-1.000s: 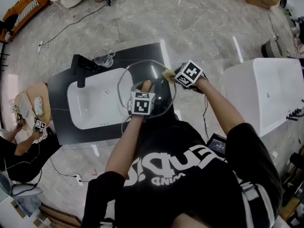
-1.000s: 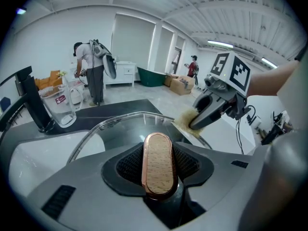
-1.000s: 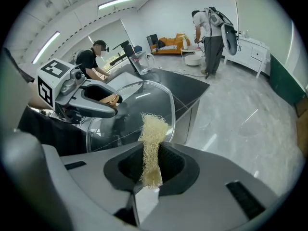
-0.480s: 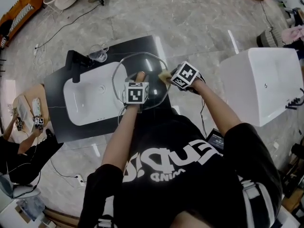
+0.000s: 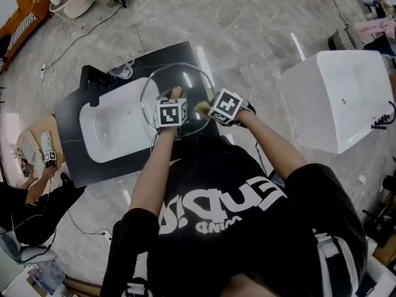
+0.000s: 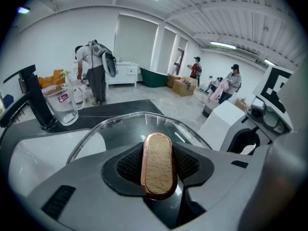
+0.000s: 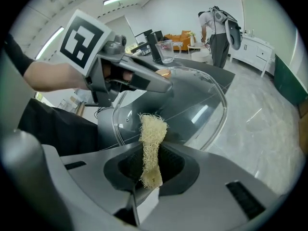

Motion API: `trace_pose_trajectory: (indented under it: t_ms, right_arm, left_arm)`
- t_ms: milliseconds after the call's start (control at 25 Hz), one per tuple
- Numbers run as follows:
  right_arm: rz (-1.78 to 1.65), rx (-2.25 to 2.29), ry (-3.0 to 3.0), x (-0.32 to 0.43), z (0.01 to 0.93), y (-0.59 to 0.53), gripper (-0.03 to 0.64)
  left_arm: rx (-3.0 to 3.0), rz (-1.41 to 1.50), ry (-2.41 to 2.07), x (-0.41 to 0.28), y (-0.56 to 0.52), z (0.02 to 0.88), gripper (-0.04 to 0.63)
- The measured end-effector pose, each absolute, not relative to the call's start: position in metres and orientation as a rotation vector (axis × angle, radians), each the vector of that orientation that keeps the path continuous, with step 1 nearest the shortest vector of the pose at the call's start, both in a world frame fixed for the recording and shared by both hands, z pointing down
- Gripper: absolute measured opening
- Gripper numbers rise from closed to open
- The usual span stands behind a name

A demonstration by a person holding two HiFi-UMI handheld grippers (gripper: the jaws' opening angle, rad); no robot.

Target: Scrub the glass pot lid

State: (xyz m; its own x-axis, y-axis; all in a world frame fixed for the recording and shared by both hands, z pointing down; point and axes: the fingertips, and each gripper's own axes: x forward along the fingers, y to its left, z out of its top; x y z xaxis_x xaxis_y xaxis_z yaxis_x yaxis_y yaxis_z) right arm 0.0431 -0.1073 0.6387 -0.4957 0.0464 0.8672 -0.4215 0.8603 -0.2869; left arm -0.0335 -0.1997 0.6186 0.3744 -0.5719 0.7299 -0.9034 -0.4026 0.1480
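Note:
The glass pot lid (image 5: pixel 185 79) is held tilted over the black counter, beside the sink. My left gripper (image 5: pixel 174 99) is shut on the lid's wooden, copper-rimmed handle (image 6: pixel 156 165), which fills the gap between the jaws. My right gripper (image 5: pixel 209 110) is shut on a pale yellow fibrous scrubber (image 7: pixel 151 148). The scrubber (image 5: pixel 200 107) rests on the right part of the glass (image 7: pixel 197 100), close to the left gripper (image 7: pixel 127 76). I cannot tell how hard it presses.
A white sink basin (image 5: pixel 99 135) is set in the black counter (image 5: pixel 80 166), with a black faucet (image 5: pixel 93 79) and a glass mug (image 5: pixel 122 68) behind it. A white tub (image 5: pixel 337 98) stands to the right. People stand in the background.
The right gripper has carried the scrubber leftward from the lid's right rim in over the glass, nearer the left gripper. The left gripper keeps its hold on the handle.

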Motion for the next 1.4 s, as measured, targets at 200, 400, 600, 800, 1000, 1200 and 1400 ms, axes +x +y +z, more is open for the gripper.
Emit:
trace_pose_trajectory:
  t_ms: [200, 400, 600, 800, 1000, 1200, 1400]
  right_arm:
    - [0.481, 0.254, -2.014, 0.023, 0.639, -0.084, 0.048]
    - [0.426, 0.176, -2.056, -0.008, 0.636, -0.056, 0.047]
    - [0.332, 0.127, -2.036, -0.018, 0.639, -0.046, 0.047]
    - [0.387, 0.102, -2.056, -0.02, 0.637, -0.039, 0.047]
    - [0.471, 0.157, -2.092, -0.009, 0.618, -0.045, 0.046]
    - [0.542, 0.243, -2.174, 0.004, 0.591, -0.062, 0.046]
    - [0.577, 0.349, -2.257, 0.013, 0.562, -0.087, 0.048]
  left_arm:
    - [2.09, 0.803, -1.279, -0.033, -0.2, 0.62, 0.179]
    - [2.081, 0.799, -1.287, -0.034, -0.2, 0.619, 0.18]
    - [2.069, 0.792, -1.291, -0.034, -0.2, 0.62, 0.181]
    - [2.054, 0.82, -1.294, -0.036, -0.199, 0.617, 0.183]
    - [2.062, 0.834, -1.262, -0.038, -0.191, 0.607, 0.185]
    - [2.12, 0.785, -1.247, -0.04, -0.184, 0.581, 0.186]
    - [2.187, 0.719, -1.229, -0.04, -0.179, 0.55, 0.184]
